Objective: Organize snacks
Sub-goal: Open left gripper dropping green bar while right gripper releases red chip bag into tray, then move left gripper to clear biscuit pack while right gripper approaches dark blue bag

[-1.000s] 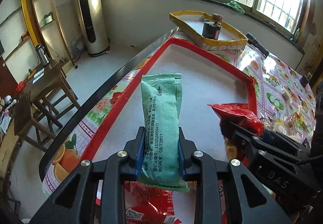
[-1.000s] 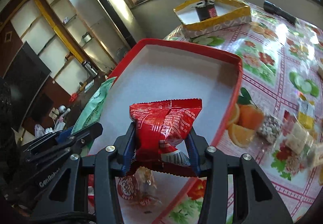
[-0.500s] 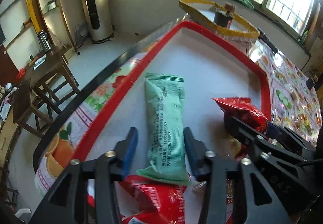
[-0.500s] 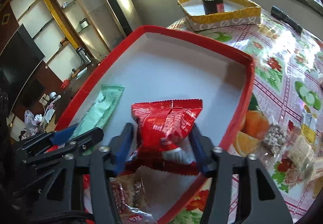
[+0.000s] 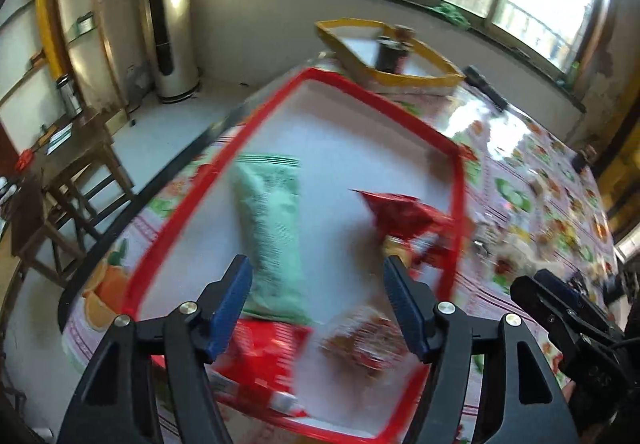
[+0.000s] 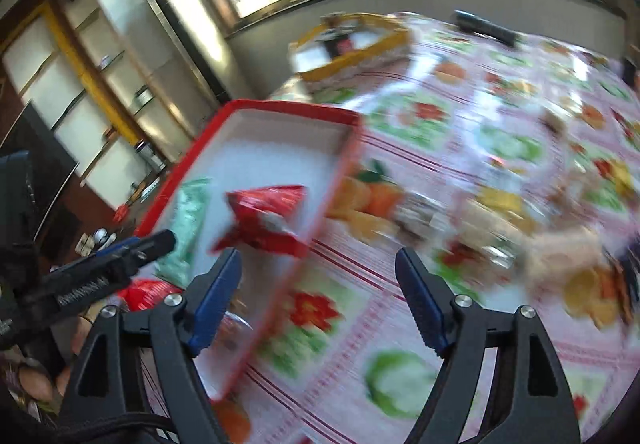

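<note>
Both grippers, left (image 5: 318, 280) and right (image 6: 318, 272), stand with fingers spread wide, gripping nothing. One red tray (image 5: 458, 179) holds one green packet (image 5: 272, 228), lying ahead between the left fingers, and at least two red packets (image 5: 404, 213); blur hides any writing. One yellow tray (image 5: 416, 77) sits beyond the red tray.

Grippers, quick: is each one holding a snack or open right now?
Left gripper: open, holding nothing.
Right gripper: open, holding nothing.
</note>
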A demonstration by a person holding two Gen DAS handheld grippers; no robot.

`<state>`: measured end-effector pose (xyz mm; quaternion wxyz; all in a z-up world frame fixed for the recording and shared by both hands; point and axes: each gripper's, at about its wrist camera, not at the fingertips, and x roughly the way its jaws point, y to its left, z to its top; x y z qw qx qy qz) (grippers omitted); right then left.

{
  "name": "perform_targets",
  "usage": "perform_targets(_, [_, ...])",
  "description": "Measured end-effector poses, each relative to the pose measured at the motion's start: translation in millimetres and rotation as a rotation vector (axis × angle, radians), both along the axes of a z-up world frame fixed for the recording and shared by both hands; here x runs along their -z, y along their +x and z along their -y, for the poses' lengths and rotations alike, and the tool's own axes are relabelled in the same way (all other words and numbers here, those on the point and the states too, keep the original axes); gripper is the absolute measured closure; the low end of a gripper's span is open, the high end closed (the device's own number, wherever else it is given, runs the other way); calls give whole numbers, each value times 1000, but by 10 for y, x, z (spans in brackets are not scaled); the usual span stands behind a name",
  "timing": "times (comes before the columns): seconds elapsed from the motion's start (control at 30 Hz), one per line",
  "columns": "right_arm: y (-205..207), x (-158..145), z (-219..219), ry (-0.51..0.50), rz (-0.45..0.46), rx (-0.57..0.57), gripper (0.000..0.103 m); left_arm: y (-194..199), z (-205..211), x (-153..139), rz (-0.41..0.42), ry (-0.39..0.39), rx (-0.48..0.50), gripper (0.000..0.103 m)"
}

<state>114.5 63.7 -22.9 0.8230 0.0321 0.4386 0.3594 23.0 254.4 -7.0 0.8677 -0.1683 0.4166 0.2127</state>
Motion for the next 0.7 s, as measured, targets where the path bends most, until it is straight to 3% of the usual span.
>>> perform_targets(0.37, [52,208,1536,-2,-82,306,23,213,930,-21,-27,19,243,32])
perform_targets(0.7, [-57,301,2272,31,-102,433,23,376,1364,36,-70,28,331,32])
